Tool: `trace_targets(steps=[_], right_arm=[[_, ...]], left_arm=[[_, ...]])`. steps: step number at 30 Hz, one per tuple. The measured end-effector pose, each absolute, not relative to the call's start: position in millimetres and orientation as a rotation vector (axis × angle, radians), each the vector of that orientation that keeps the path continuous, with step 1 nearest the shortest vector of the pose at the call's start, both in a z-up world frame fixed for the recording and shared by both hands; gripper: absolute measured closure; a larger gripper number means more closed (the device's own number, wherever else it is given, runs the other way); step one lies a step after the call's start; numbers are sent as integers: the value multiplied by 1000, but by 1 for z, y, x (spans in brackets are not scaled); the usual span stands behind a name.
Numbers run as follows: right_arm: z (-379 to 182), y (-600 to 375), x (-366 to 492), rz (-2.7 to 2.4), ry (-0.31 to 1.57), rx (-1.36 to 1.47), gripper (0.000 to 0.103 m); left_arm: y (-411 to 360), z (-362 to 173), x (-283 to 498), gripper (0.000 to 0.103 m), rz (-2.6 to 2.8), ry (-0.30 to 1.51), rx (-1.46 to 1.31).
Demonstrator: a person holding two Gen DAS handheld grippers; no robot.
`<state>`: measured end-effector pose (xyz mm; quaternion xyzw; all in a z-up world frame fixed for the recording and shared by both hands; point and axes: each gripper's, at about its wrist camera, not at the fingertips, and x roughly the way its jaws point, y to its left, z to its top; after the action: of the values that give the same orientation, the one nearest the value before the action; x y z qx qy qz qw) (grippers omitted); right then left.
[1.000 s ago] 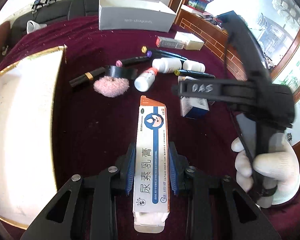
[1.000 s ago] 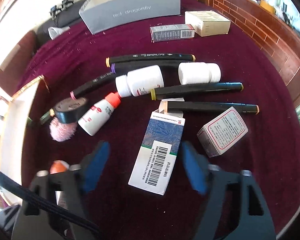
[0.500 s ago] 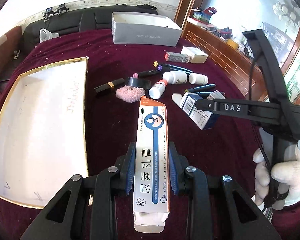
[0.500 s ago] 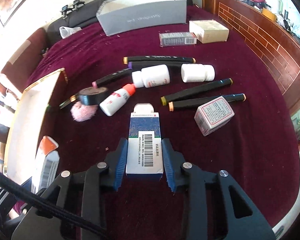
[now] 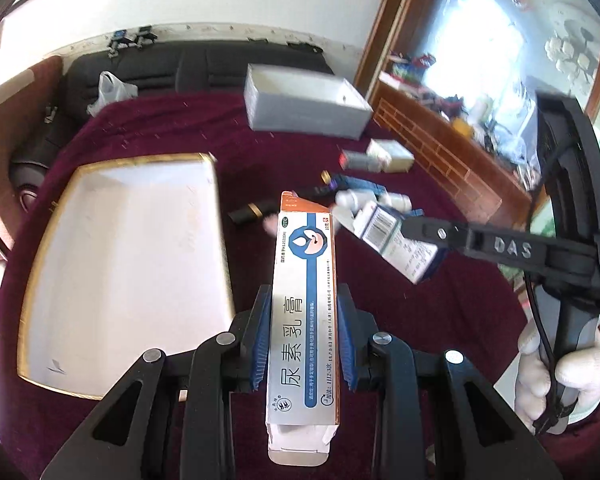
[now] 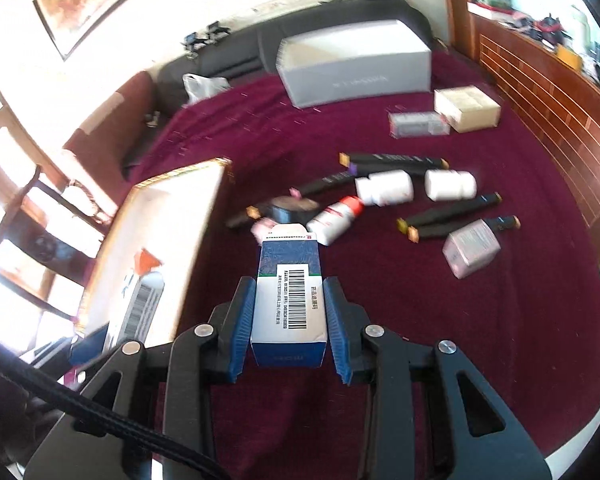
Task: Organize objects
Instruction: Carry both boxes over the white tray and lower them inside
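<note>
While both grippers were loaded and held above the maroon table, the step in hand looked like carrying the two cartons to the white gold-rimmed tray at the table's left edge. The left gripper was clamped on the long cream carton, its blue pads pressing the carton's long sides, with the open flap end nearest the camera and the orange end pointing out past the tray's right rim. The right gripper was clenched on the blue carton, barcode face up, over the table near the tray's right rim. In the left view that same blue carton hung just right of the cream carton, apart from it. To do this well, I judged, one carton should go in first, low and flat, set along a tray rim, so the second has room and the grippers do not cross. The cream carton was held near its open end, so it could sag or pivot; the pads should part only once it lies on the tray floor. The tray showed white and bare where it was visible. Markers, bottles, a tape roll and small boxes lay toward the table's middle and far right, with a grey box at the far edge, so much seemed left to sort.
</note>
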<state>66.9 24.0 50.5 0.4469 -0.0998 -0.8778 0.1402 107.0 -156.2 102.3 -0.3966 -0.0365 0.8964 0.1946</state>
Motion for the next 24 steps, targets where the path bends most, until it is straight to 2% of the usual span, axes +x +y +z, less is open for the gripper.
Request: trace_targets(steps=[6,12,20,24], right_arm=[[85,-8,51,-2483,-295,1197,71],[114,-46,29,-2468,-277,1121,71],[125,-102,-19,-2412,-261,1147,71],[111,-127,-46,-2402,-265,1185,70]], left_arm=[[-197,150,86,77,2628,-103,-1033],[-227,176,54,77,2748,-76,-1020],[-259,179,4,77,2817,-5,-1102],[-265,165,-23,77,2828,0,-1151]])
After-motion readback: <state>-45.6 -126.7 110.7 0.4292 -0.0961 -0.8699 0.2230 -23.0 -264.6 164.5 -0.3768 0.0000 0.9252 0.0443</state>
